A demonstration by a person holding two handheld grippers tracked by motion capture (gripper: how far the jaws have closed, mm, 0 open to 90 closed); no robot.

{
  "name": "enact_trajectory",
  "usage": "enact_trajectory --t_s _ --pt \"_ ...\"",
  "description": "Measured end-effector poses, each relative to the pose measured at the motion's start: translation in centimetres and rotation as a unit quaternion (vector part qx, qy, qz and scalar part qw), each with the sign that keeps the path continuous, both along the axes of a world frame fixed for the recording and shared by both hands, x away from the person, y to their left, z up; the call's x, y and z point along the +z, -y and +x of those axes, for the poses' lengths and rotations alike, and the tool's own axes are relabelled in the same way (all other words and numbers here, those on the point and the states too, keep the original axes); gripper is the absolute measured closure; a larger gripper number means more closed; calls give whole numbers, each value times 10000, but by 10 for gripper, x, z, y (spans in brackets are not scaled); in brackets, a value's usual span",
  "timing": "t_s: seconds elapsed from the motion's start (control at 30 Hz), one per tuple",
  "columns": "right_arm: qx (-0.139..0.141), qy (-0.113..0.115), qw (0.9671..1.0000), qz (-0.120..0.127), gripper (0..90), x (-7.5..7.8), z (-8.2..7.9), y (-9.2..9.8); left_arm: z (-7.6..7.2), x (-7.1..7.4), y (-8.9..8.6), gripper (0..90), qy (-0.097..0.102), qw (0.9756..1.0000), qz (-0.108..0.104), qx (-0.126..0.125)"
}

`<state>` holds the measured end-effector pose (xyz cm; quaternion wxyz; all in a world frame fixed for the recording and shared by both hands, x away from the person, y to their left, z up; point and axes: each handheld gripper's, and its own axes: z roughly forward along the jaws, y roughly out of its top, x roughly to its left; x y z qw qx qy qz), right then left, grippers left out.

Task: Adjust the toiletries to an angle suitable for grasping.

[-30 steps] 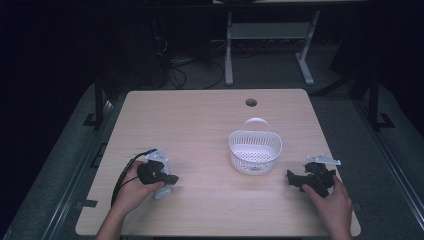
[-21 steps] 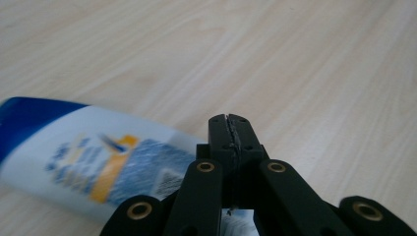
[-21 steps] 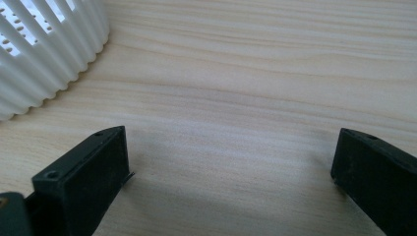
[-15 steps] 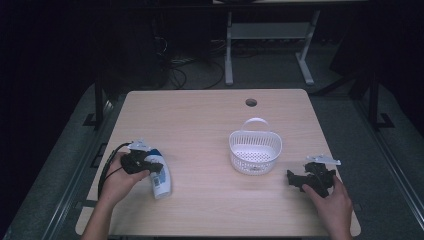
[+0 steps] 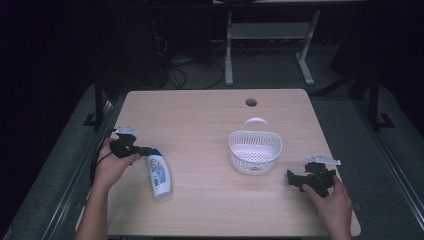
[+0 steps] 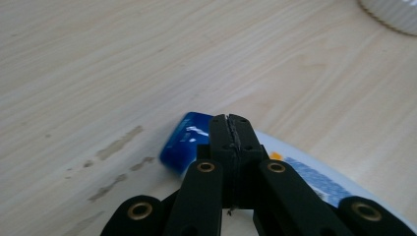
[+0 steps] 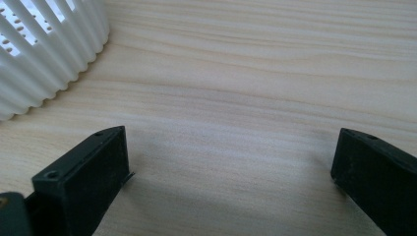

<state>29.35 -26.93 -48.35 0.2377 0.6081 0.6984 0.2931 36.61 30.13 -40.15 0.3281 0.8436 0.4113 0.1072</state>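
Here the left claw (image 5: 142,149) sits at the left of the high view, its jaws pressed together with nothing between them, tips at the blue cap of the white bottle (image 5: 159,174); whether they touch it is hard to tell. The bottle lies flat on the counter (image 5: 200,120), lower left. The right claw (image 5: 290,178), lower right, gapes wide and empty near the white basket (image 5: 255,150).

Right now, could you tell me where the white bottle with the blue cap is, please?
In the high view, the bottle lies flat on the table's left side, cap beside the left hand-held gripper, well left of the basket.
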Motion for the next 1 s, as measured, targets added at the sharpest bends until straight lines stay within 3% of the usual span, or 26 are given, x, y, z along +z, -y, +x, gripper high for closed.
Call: enact_trajectory --t_s 0.13,0.4,0.67,0.77,1.0 --pt "-1 -1 10000 1 5 0 0 0 4 -8 -9 900 -8 9995 206 246" --pt "41 0 10000 -3 4 0 1 0 9 -27 -22 900 -166 9980 338 514" --pt "41 1 10000 -2 4 0 1 0 14 -36 -18 900 -289 9978 399 449" --pt "40 -1 10000 -2 4 0 1 0 14 -38 -16 900 -323 9981 298 434" --pt "41 0 10000 -2 4 0 1 0 15 -40 -4 900 -322 9986 289 292"
